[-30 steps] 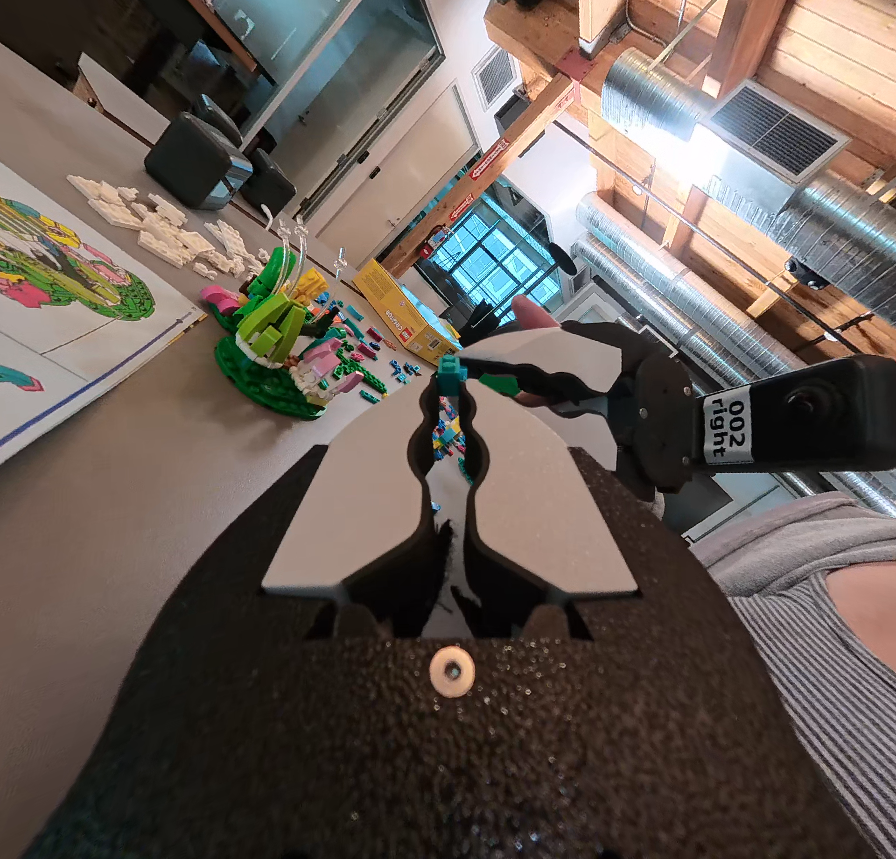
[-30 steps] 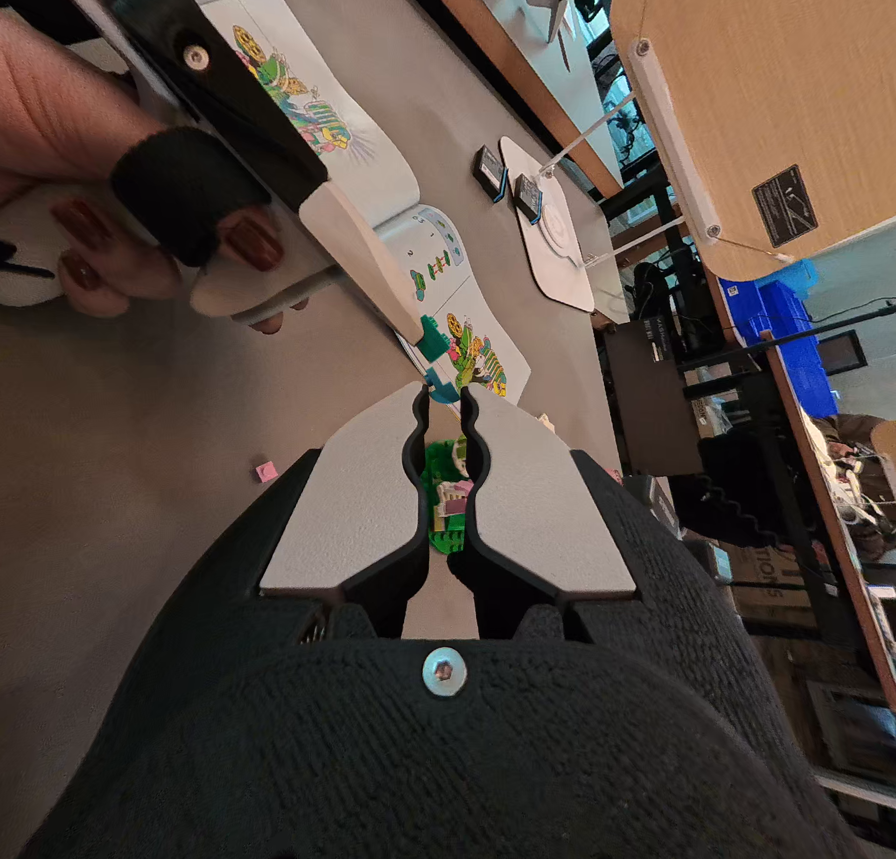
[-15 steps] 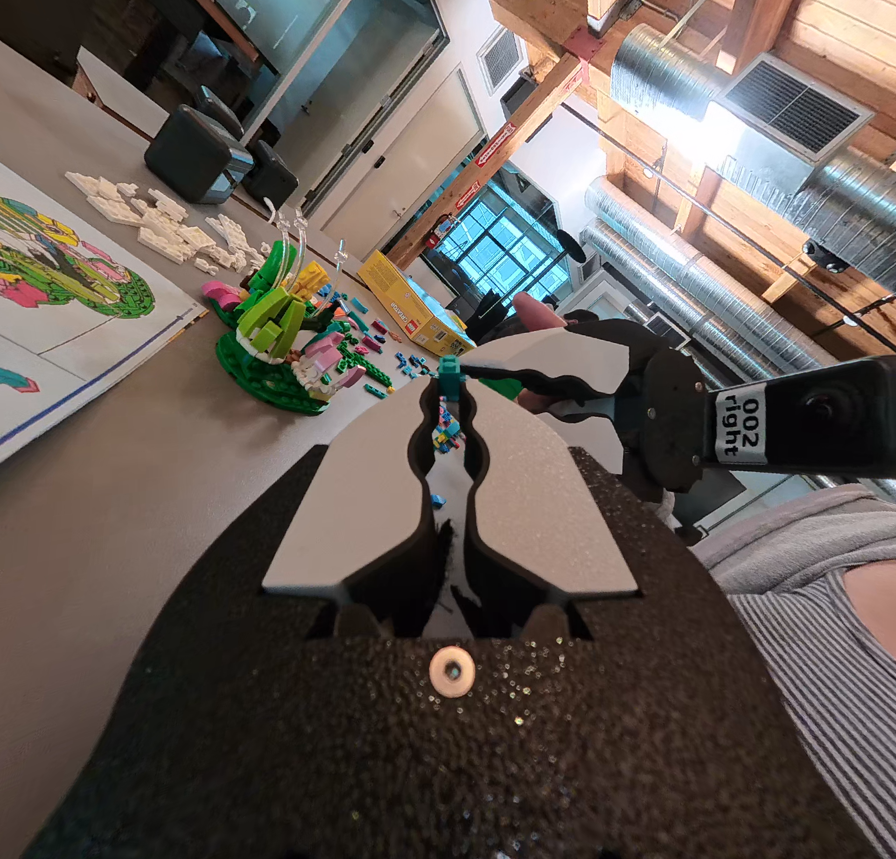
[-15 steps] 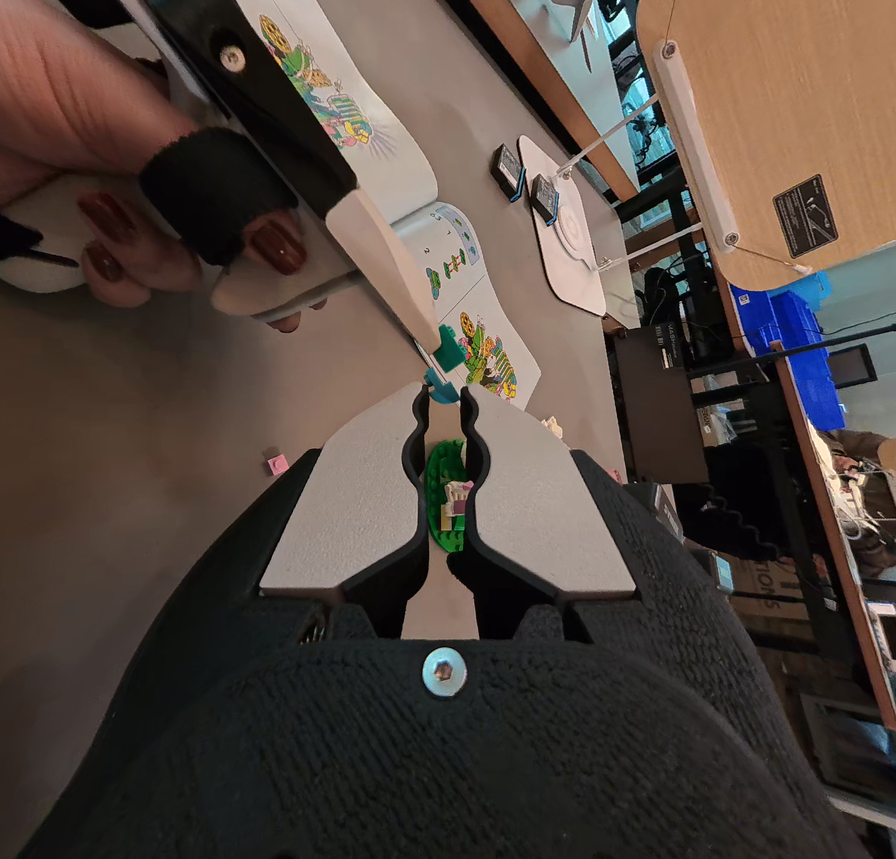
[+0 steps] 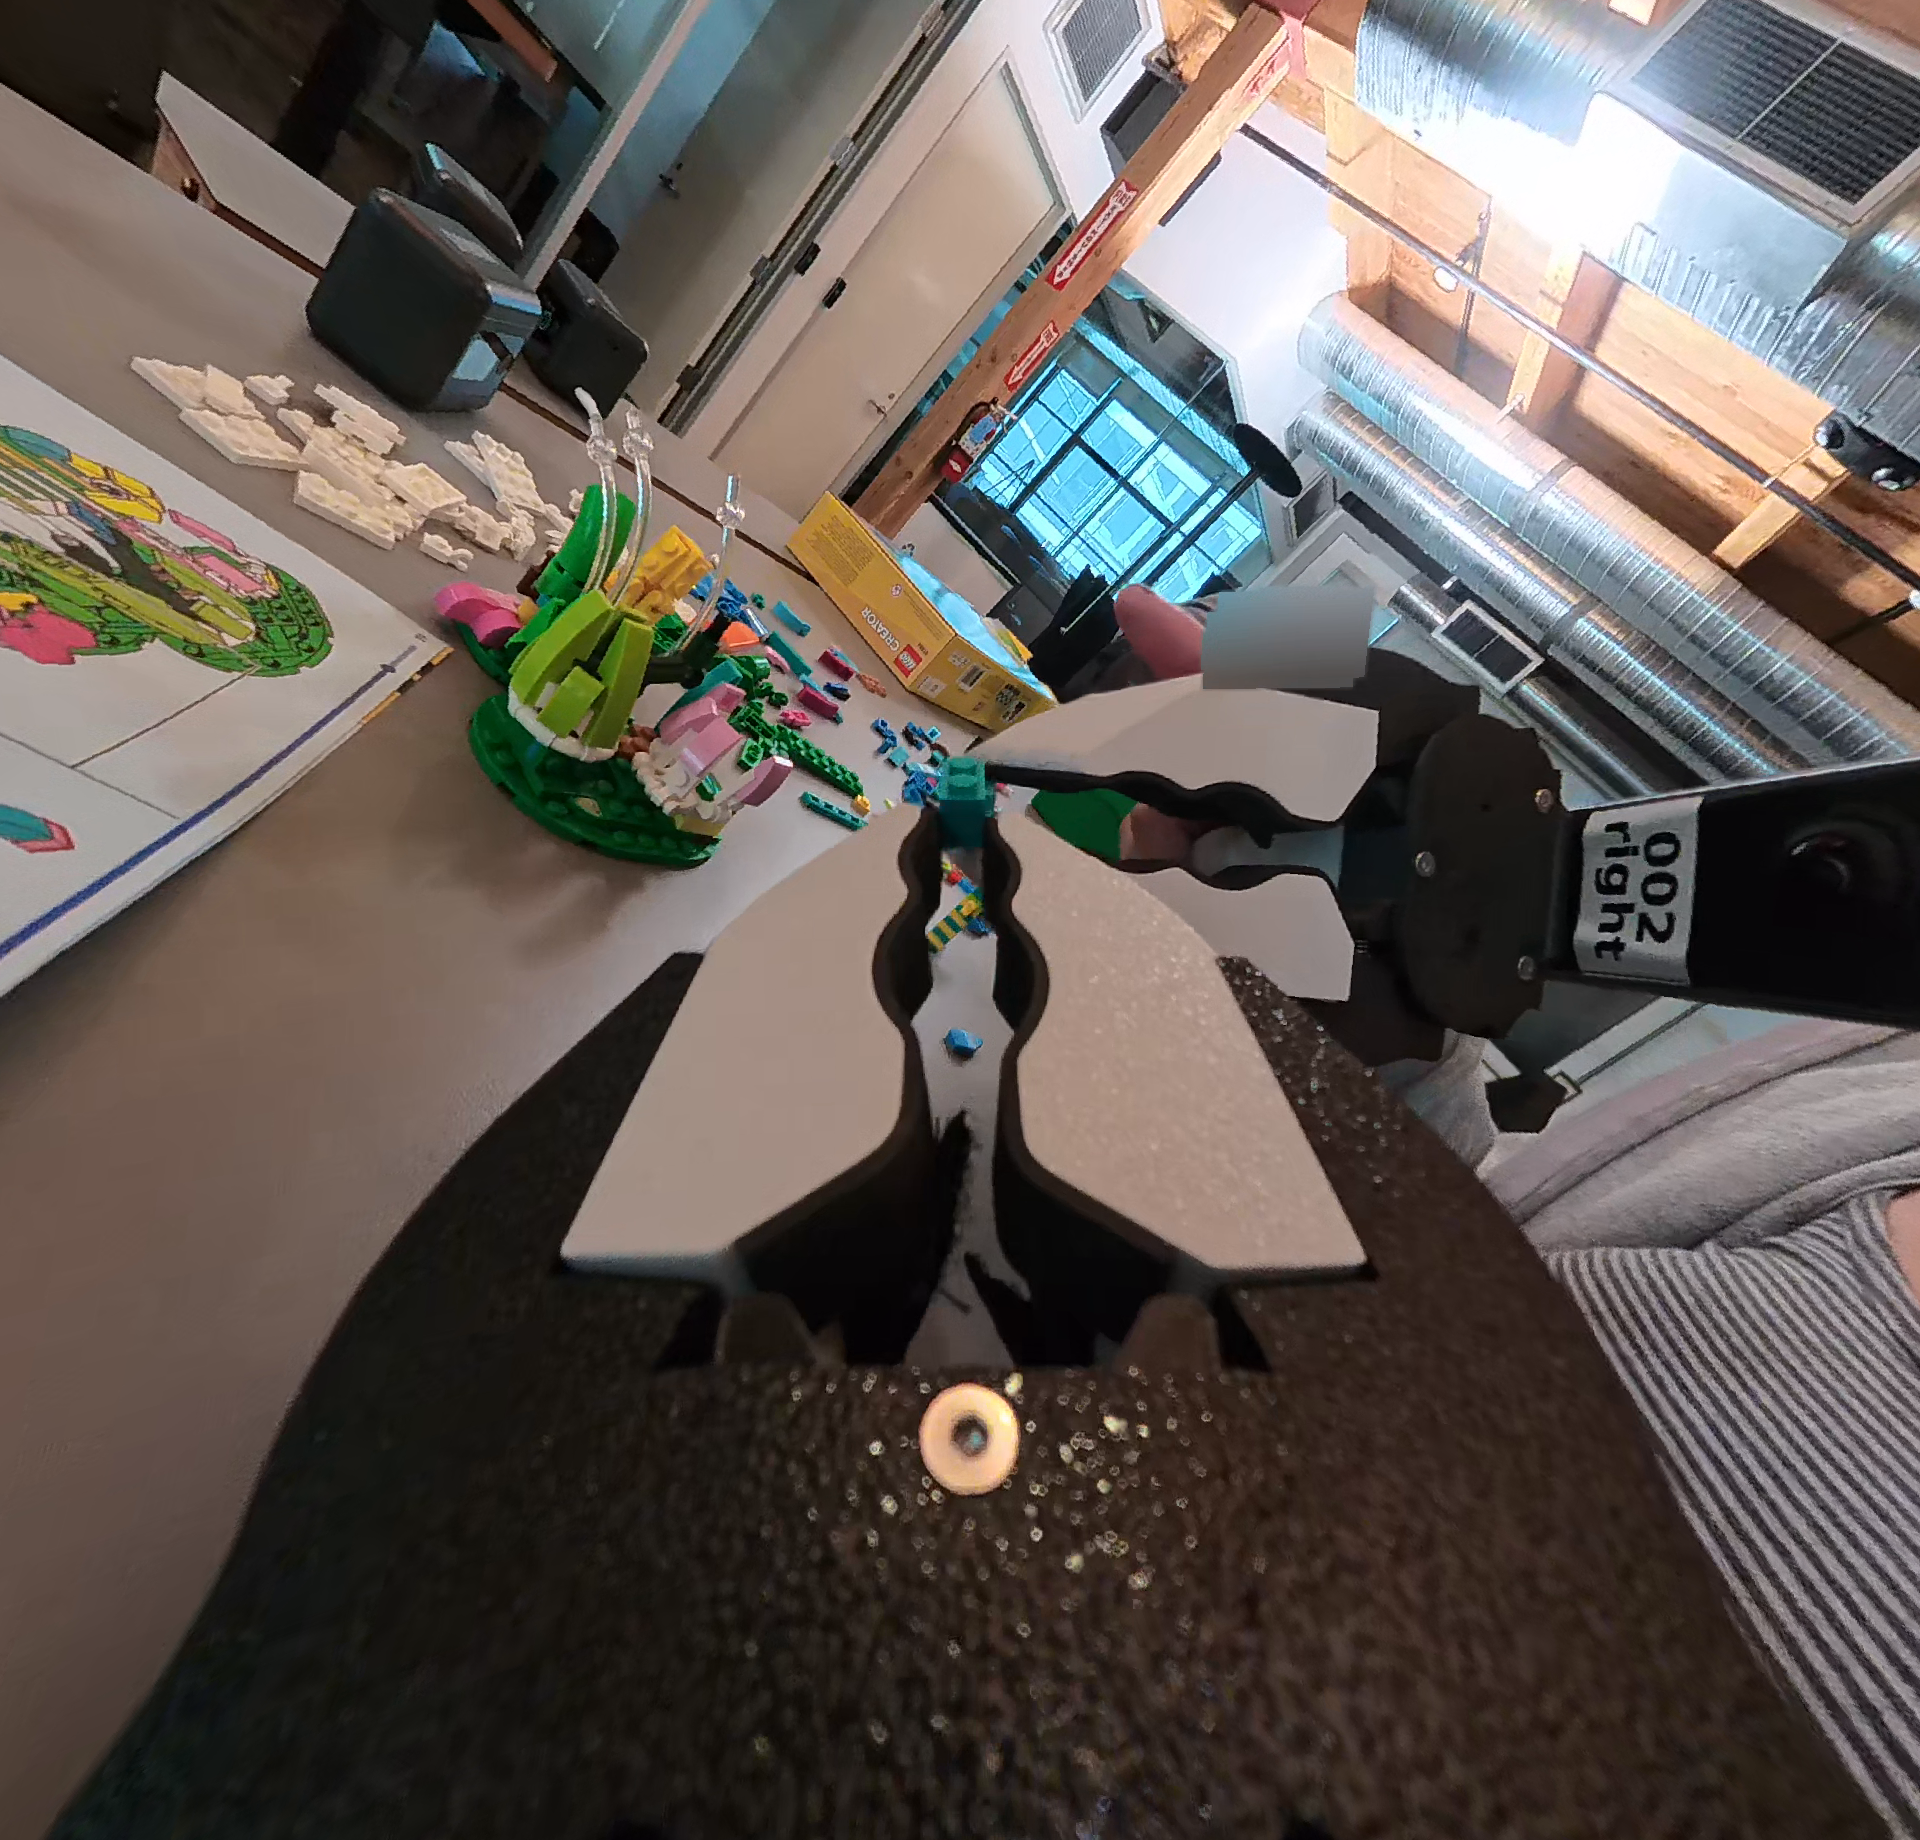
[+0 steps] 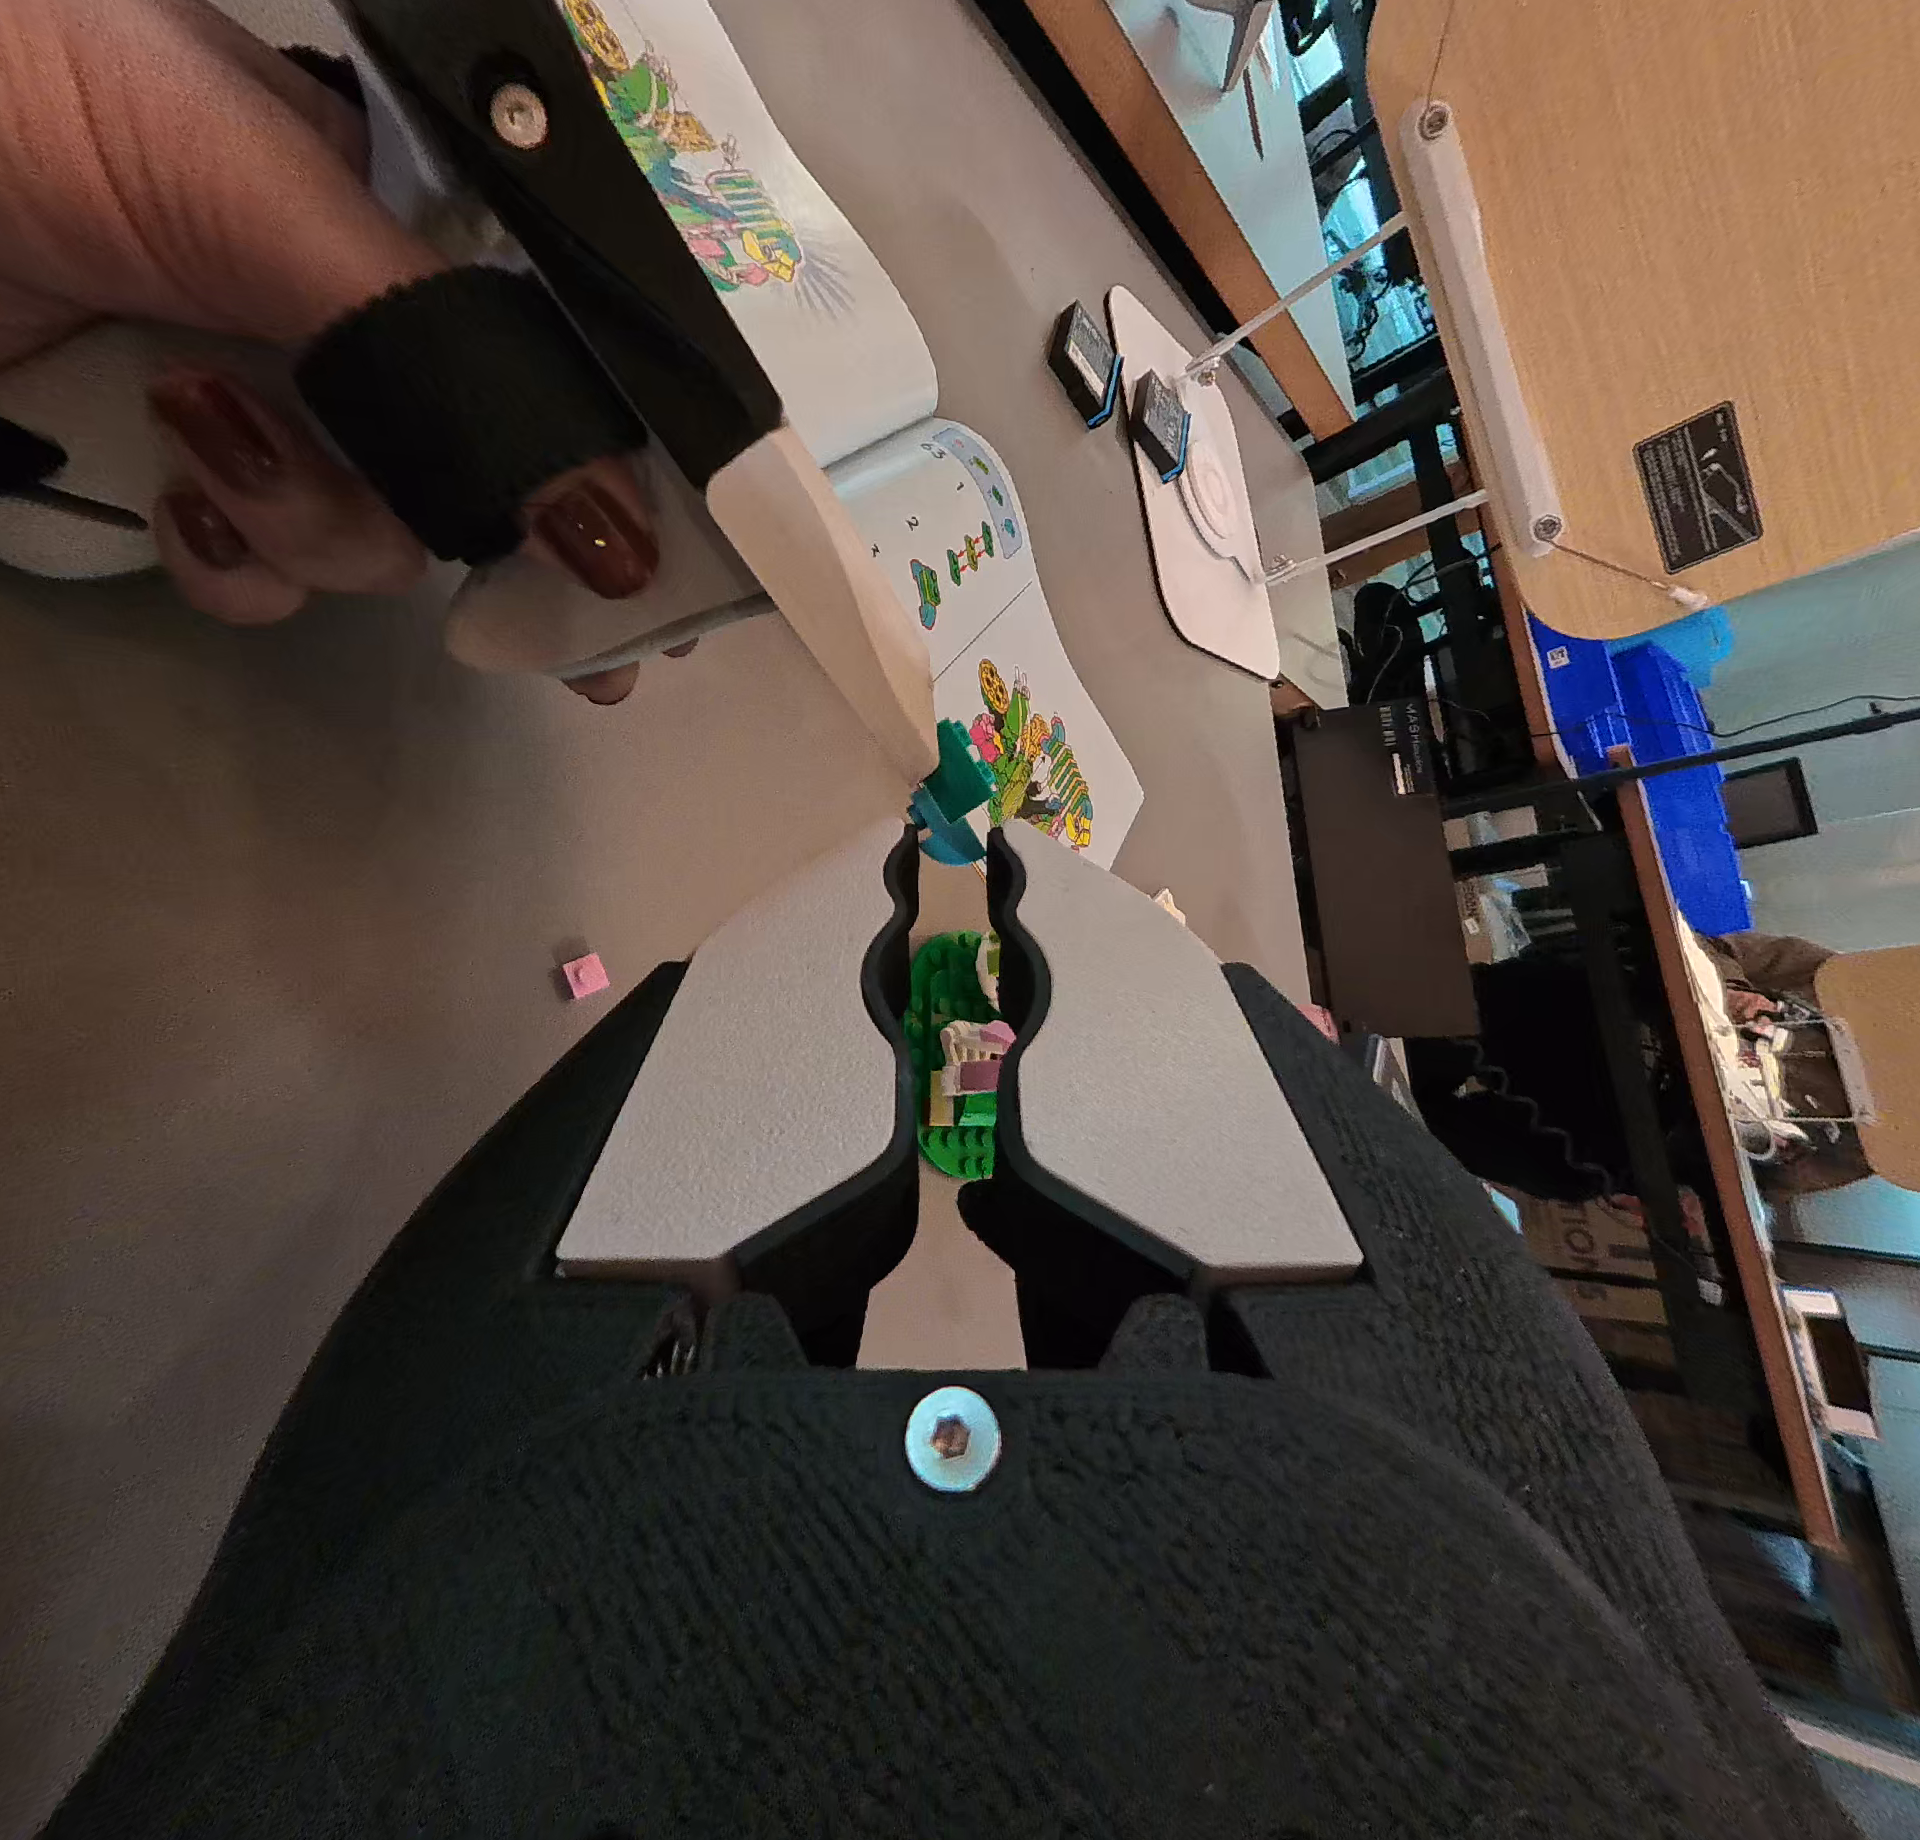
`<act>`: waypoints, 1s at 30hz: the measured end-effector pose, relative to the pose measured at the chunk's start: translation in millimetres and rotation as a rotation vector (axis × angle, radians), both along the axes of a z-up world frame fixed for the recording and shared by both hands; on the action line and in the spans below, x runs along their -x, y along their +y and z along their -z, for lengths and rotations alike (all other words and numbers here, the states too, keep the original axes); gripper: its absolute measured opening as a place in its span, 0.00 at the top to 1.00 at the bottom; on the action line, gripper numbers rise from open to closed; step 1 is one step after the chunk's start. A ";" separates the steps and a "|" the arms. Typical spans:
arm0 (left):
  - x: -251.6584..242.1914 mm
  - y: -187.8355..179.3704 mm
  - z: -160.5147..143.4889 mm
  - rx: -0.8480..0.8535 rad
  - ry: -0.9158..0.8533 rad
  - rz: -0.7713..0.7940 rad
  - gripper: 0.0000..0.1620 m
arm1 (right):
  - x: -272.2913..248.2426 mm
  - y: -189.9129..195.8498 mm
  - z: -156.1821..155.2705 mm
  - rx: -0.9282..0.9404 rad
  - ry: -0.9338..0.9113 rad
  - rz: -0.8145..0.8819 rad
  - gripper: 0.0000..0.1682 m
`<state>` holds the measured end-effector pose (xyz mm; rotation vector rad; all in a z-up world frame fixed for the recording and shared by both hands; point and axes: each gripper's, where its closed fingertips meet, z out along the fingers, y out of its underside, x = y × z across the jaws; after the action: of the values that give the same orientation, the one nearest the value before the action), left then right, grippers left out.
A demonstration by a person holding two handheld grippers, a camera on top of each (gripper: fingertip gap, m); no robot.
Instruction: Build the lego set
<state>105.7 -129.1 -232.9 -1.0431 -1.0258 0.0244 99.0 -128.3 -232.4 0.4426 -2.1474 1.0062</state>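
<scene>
My left gripper [image 5: 961, 832] is shut on a small teal brick [image 5: 964, 803], held in the air above the grey table [image 5: 312, 1063]. My right gripper [image 6: 951, 840] is shut on a small blue piece [image 6: 943, 843]. The two grippers meet tip to tip, and the blue piece touches the teal brick [image 6: 961, 756]. In the left wrist view the right gripper [image 5: 992, 770] comes in from the right. In the right wrist view the left gripper [image 6: 914, 751] comes in from the upper left. The part-built green plant model [image 5: 613, 730] stands on the table beyond; it also shows between my right fingers [image 6: 951, 1052].
The open instruction booklet [image 5: 156, 647] lies at the left. White pieces [image 5: 343, 460], coloured loose pieces [image 5: 862, 741], a yellow box [image 5: 914, 637] and two dark cubes [image 5: 416, 304] lie farther back. A pink brick [image 6: 584, 978] lies alone. Batteries [image 6: 1086, 377] sit by a white pad [image 6: 1205, 502]. Less than 4 cm separates the two grippers' tips.
Both grippers stay shut and tip to tip. They have shifted slightly together, so the plant model and booklet sit a little differently in both views.
</scene>
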 end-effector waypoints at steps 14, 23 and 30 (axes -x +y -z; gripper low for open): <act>-2.1 2.1 6.4 0.004 -0.071 0.118 0.96 | -1.2 -1.1 4.4 -0.006 0.117 -0.079 0.91; -3.1 3.5 6.1 -0.006 -0.077 0.142 0.96 | -2.1 -0.9 7.6 -0.007 0.113 -0.096 0.93; -2.9 2.6 5.5 -0.007 -0.072 0.135 0.96 | -2.9 -1.7 8.2 0.008 0.078 -0.095 0.94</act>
<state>108.6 -126.5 -238.4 -1.1113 -1.0178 -0.1271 102.0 -130.0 -240.6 0.5758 -2.0685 1.0330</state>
